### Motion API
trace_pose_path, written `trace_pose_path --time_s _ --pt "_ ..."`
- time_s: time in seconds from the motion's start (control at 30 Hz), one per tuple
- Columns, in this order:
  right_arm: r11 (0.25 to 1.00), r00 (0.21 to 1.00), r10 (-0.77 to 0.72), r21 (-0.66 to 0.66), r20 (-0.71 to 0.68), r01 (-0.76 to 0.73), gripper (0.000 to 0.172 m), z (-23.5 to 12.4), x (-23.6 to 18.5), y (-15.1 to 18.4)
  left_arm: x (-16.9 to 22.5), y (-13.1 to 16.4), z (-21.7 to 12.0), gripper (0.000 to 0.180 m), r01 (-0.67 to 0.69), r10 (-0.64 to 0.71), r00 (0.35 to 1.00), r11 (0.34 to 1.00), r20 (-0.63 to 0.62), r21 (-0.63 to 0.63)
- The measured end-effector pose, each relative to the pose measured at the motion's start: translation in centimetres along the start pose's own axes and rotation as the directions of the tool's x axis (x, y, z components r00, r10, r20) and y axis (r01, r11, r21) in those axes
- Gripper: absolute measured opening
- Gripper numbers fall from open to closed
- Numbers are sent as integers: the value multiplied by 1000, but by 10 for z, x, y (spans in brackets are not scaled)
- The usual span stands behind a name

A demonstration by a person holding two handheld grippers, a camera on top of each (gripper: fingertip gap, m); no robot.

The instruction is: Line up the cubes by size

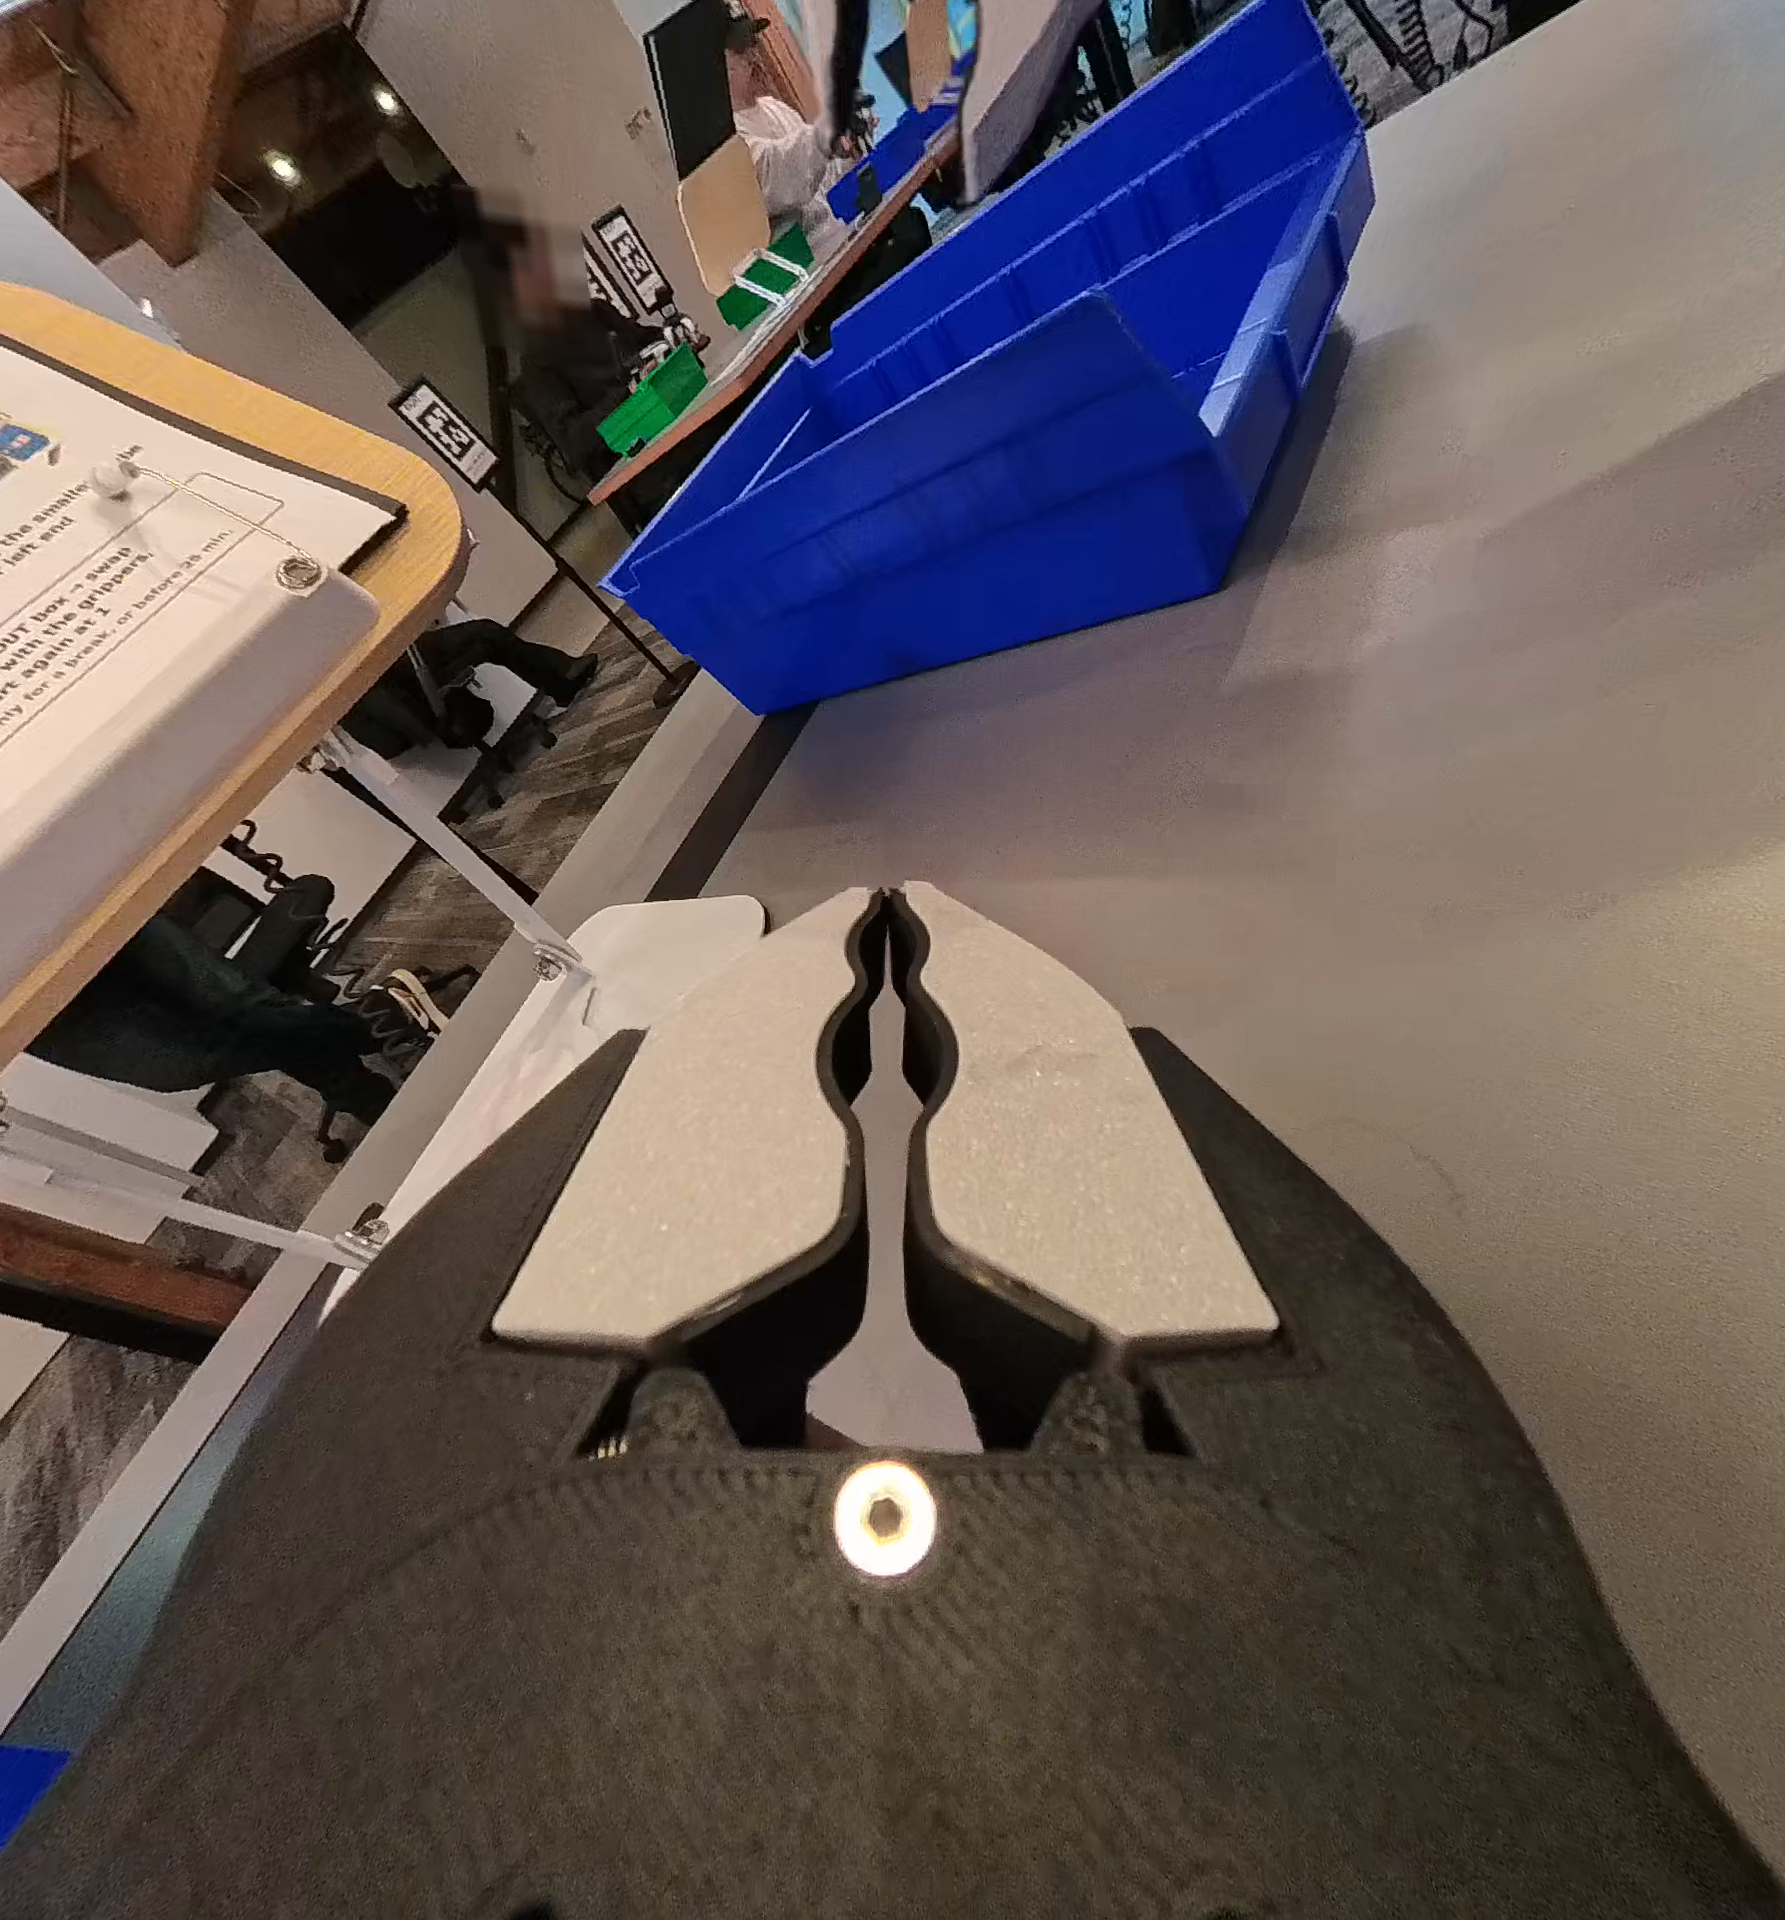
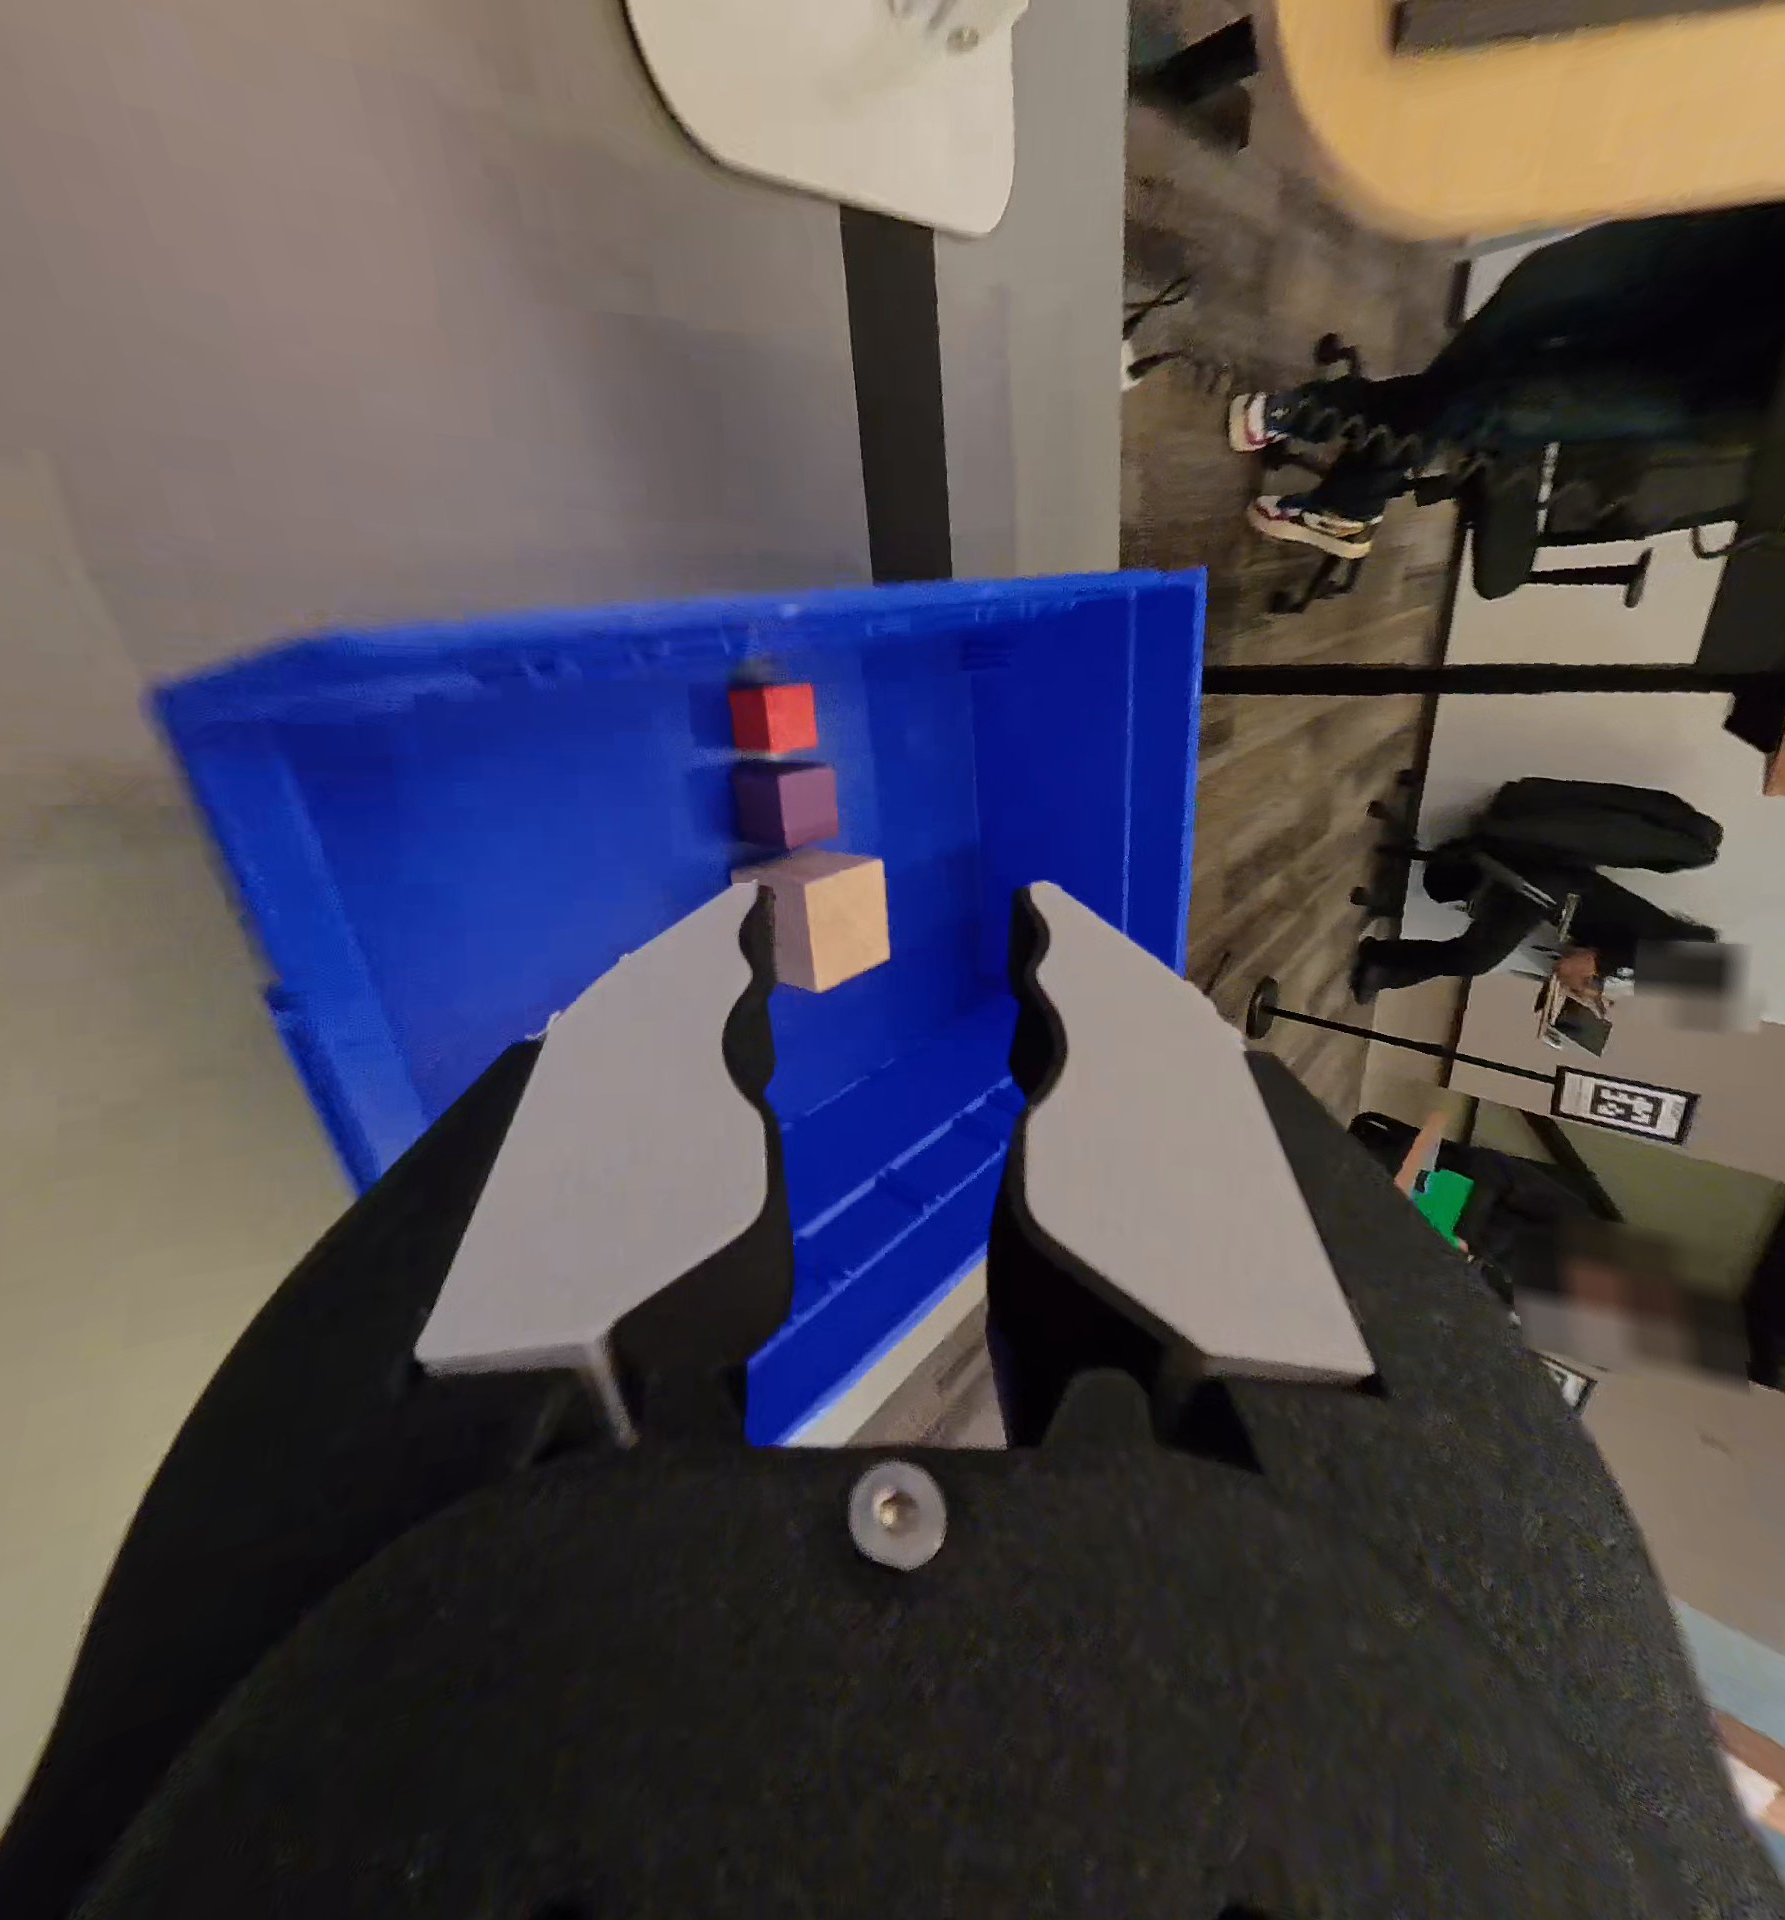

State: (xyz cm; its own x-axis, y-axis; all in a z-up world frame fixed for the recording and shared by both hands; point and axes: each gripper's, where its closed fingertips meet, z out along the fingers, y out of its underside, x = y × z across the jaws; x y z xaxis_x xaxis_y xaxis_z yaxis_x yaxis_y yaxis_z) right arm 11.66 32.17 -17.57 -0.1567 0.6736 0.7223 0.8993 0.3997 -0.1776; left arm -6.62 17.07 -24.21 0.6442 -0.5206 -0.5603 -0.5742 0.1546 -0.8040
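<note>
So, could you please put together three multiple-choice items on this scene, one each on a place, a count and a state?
1. Where do the cubes sit?
A. inside the blue bin
B. on the bare table
C. on the wooden desk

2. How many cubes show in the right wrist view?
A. one
B. three
C. five

3. How do the left gripper's fingers stand?
A. wide apart
B. closed on a cube
C. closed, tips together, with nothing between

Answers:
1 A, the red cube, purple cube and tan cube lie in a row in the blue bin.
2 B, those three only.
3 C, the left gripper has its tips meeting over the table.
</note>
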Motion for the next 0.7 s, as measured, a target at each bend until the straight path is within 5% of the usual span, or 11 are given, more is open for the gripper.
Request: trace_pose_path --time_s 0.33,0.7 --pt "960 974 219 191 -59 -204 16 -12 -78 -92 -6 3 0 0 9 -8 999 1000 31 -15" --pt "767 835 549 371 41 -523 0 41 -113 -174 -17 12 -1 0 59 -56 996 997 65 -43"
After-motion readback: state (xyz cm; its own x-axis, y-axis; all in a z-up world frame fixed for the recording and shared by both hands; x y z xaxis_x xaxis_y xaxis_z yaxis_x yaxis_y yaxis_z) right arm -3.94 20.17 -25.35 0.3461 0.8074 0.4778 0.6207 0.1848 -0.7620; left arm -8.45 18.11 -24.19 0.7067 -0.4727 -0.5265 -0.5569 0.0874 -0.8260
